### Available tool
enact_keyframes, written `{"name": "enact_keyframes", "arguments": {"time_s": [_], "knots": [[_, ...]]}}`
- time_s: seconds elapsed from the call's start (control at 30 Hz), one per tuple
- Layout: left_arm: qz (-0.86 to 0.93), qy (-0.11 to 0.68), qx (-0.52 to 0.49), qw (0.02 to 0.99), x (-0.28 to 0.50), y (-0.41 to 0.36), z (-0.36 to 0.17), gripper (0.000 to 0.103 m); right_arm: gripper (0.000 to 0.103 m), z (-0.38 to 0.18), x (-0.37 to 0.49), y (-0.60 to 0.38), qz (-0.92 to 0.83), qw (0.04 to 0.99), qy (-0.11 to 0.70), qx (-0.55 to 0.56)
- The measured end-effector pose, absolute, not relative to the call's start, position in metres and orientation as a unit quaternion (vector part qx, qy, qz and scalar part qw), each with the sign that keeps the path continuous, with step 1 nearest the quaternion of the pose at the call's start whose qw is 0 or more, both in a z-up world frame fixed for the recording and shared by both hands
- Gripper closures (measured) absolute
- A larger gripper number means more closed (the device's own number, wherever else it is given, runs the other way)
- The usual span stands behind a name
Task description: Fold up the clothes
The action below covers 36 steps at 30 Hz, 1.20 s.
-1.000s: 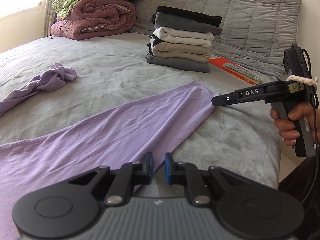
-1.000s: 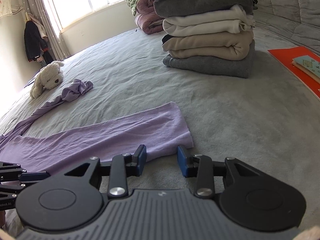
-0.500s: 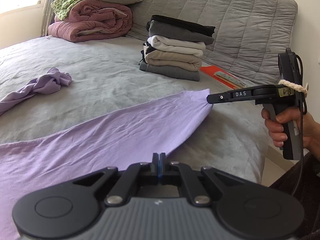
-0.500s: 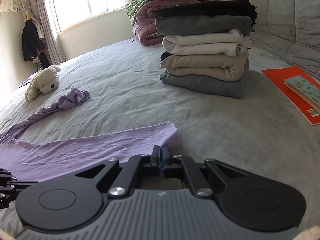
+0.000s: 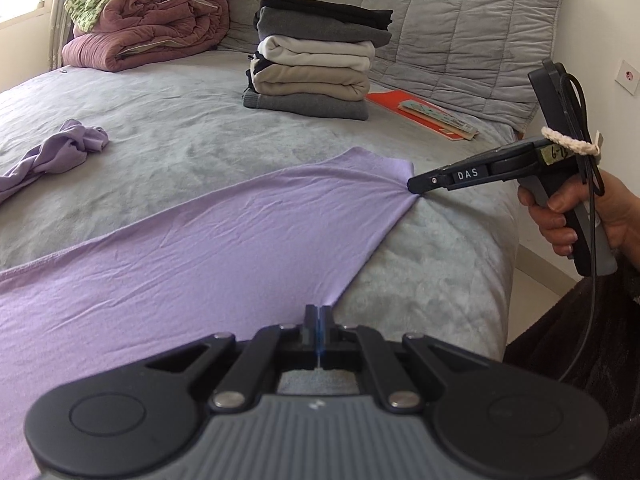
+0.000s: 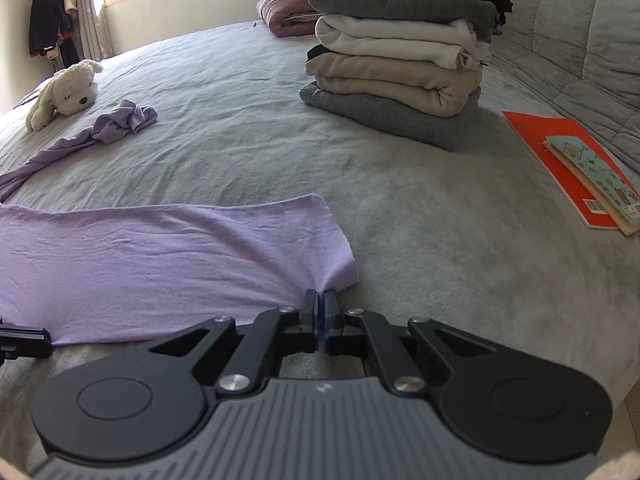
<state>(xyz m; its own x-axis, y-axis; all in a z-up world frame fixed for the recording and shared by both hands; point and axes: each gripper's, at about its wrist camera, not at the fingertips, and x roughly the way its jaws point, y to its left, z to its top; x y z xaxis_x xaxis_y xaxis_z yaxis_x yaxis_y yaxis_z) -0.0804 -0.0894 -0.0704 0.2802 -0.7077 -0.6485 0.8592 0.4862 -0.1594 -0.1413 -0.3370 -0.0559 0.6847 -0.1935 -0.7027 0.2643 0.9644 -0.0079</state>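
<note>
The left tool (image 5: 319, 312) is closed, its pads pinching the near edge of the lilac cloth (image 5: 208, 240). The right tool (image 6: 320, 300) is closed too, gripping the same cloth (image 6: 160, 252) just by its near corner; the fabric puckers into fine creases where it is pinched. In the left view the right tool (image 5: 414, 185) comes in from the right, held by a hand (image 5: 576, 220), with its tip at the cloth's far corner.

The cloth lies flat across the grey bed (image 5: 180, 120), stretched between the two tools along the bed's near edge. One long strip of it trails off and ends in a crumpled knot (image 6: 124, 120) further up the bed.

Beyond it stands a stack of folded clothes (image 6: 400, 64), well apart from the cloth. To the right of the stack lies an orange book (image 6: 556, 160) with a thinner booklet on top. A white plush dog (image 6: 64, 92) sits near the knot. A rolled pink quilt (image 5: 148, 24) rests against the headboard.
</note>
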Motion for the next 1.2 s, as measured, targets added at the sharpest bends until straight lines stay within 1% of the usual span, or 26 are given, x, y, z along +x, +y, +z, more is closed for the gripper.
{"name": "enact_keyframes", "arguments": {"time_s": [0.03,0.1,0.13,0.17,0.2,0.3,0.43,0.5,0.53,0.57,0.6,0.73,0.8,0.83,0.87,0.9,0.93,0.97,1.03,1.07,1.17,1.2], "knots": [[-0.501,0.338,0.108,0.789,-0.08,-0.087,-0.068,0.102,0.088,-0.054,-0.143,-0.337,-0.128,0.918,0.373,0.041],[-0.513,0.332,0.096,0.786,-0.078,-0.082,-0.061,0.101,0.084,-0.05,-0.145,-0.341,-0.131,0.924,0.358,0.036],[-0.515,0.328,0.089,0.787,-0.076,-0.08,-0.059,0.1,0.079,-0.047,-0.145,-0.344,-0.129,0.927,0.351,0.037],[-0.511,0.325,0.084,0.791,-0.073,-0.079,-0.057,0.097,0.07,-0.046,-0.144,-0.349,-0.125,0.93,0.342,0.045],[-0.505,0.323,0.081,0.796,-0.071,-0.078,-0.056,0.095,0.067,-0.044,-0.142,-0.354,-0.121,0.934,0.333,0.056],[-0.475,0.328,0.068,0.814,-0.056,-0.076,-0.059,0.094,0.065,-0.045,-0.129,-0.364,-0.103,0.939,0.319,0.077],[-0.452,0.337,0.063,0.824,-0.044,-0.077,-0.069,0.094,0.065,-0.054,-0.109,-0.362,-0.081,0.948,0.302,0.067],[-0.45,0.345,0.069,0.821,-0.041,-0.079,-0.076,0.094,0.07,-0.063,-0.099,-0.361,-0.075,0.949,0.301,0.063],[-0.45,0.344,0.07,0.821,-0.041,-0.08,-0.078,0.094,0.079,-0.068,-0.094,-0.36,-0.075,0.948,0.304,0.06],[-0.451,0.342,0.071,0.822,-0.042,-0.08,-0.079,0.094,0.095,-0.072,-0.091,-0.358,-0.076,0.947,0.308,0.055],[-0.452,0.34,0.071,0.822,-0.043,-0.08,-0.08,0.094,0.102,-0.074,-0.09,-0.356,-0.086,0.947,0.306,0.045],[-0.456,0.341,0.066,0.82,-0.042,-0.079,-0.081,0.092,0.103,-0.077,-0.088,-0.352,-0.131,0.946,0.298,0.014],[-0.459,0.338,0.067,0.819,-0.043,-0.079,-0.081,0.087,0.102,-0.079,-0.087,-0.352,-0.136,0.944,0.3,0.011],[-0.46,0.338,0.066,0.819,-0.043,-0.078,-0.08,0.086,0.1,-0.08,-0.087,-0.353,-0.138,0.944,0.301,0.01],[-0.46,0.338,0.063,0.819,-0.044,-0.077,-0.079,0.079,0.091,-0.079,-0.088,-0.352,-0.139,0.945,0.297,0.01],[-0.457,0.334,0.063,0.822,-0.044,-0.076,-0.077,0.071,0.087,-0.076,-0.09,-0.35,-0.142,0.946,0.291,0.009],[-0.453,0.329,0.063,0.826,-0.046,-0.074,-0.074,0.066,0.083,-0.073,-0.092,-0.347,-0.139,0.949,0.285,0.007],[-0.449,0.323,0.062,0.831,-0.047,-0.072,-0.072,0.062,0.075,-0.069,-0.095,-0.344,-0.133,0.951,0.277,0.004],[-0.437,0.318,0.067,0.838,-0.046,-0.066,-0.071,0.058,0.062,-0.067,-0.097,-0.339,-0.117,0.954,0.275,0.0],[-0.429,0.322,0.07,0.841,-0.044,-0.064,-0.074,0.054,0.062,-0.067,-0.096,-0.336,-0.109,0.954,0.281,-0.003],[-0.42,0.326,0.074,0.843,-0.043,-0.057,-0.08,0.054,0.062,-0.077,-0.09,-0.332,-0.11,0.941,0.319,-0.019],[-0.42,0.325,0.073,0.844,-0.044,-0.054,-0.08,0.054,0.061,-0.079,-0.091,-0.333,-0.115,0.941,0.319,-0.019]]}}
